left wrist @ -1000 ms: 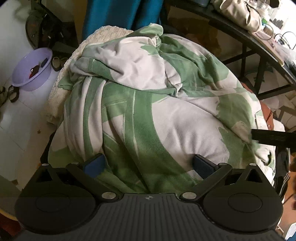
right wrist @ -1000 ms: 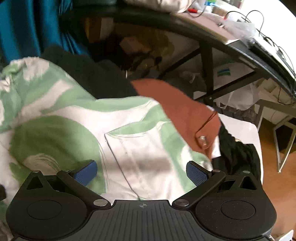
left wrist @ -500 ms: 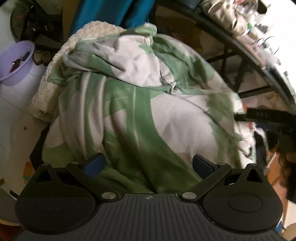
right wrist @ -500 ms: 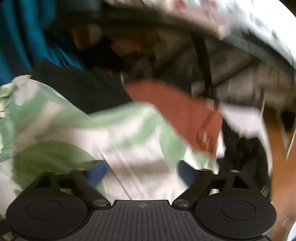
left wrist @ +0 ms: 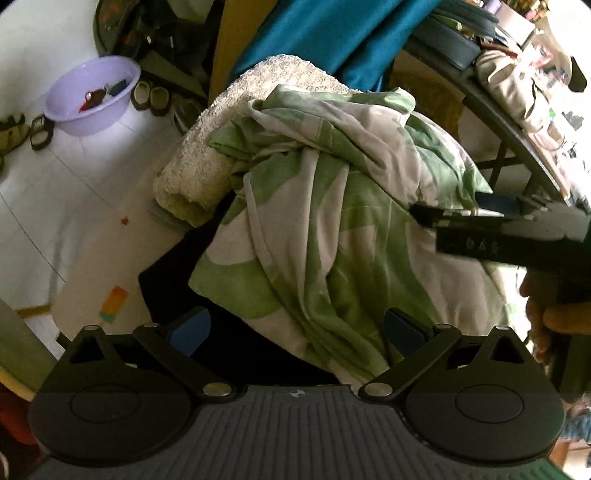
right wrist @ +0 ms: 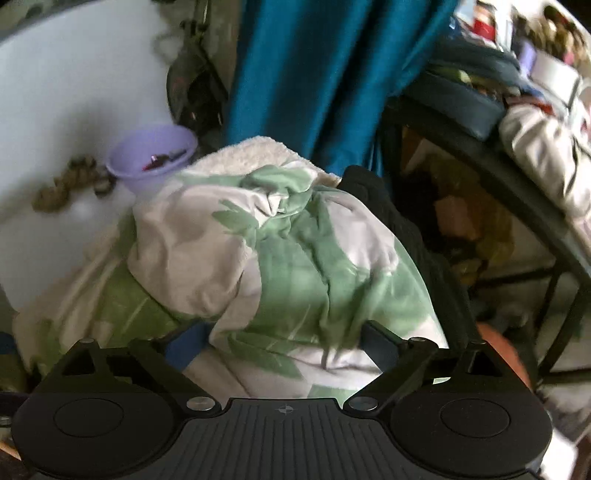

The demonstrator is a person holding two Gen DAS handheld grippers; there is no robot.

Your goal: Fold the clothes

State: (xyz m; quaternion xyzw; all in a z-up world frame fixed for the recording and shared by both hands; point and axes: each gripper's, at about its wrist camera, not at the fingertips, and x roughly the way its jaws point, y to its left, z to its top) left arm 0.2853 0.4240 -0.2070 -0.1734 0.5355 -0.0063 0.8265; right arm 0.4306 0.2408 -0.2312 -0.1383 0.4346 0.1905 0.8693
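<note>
Lying bunched in a heap, the green-and-white shirt (left wrist: 332,229) is sitting on a dark surface (left wrist: 173,284), its far edge resting against a cream towel (left wrist: 207,162).

Left gripper (left wrist: 295,328): jaws spread wide, blue pads (left wrist: 190,328) apart, gripping nothing; the shirt's near hem is lying between them. Right gripper (right wrist: 284,343): jaws also spread, shirt cloth bulging between the pads (right wrist: 376,343), not pinched.

Left view only: the right gripper is showing from the side as a black bar (left wrist: 509,232) reaching in over the shirt's right part, with the person's hand (left wrist: 546,314) below it. Pale letters are showing on that bar, too blurred to read. A small orange-and-blue scrap (left wrist: 113,304) and a red star shape (left wrist: 125,220) are lying on the pale floor (left wrist: 74,192).

Right view only: this picture is smeared with motion blur. A rust-orange patch (right wrist: 498,350) is peeking out at the shirt's right edge, and a black garment (right wrist: 399,221) is lying beyond the shirt.

Both views: a teal curtain (left wrist: 332,33) is hanging behind the heap, and a dark-framed desk (left wrist: 517,140) is curving along the right, piled with clutter.

Containers: a lilac basin (left wrist: 92,96) is standing on the floor to the left, holding small red and dark items that cannot be identified. Shoes (left wrist: 149,95) are standing just beside it.
</note>
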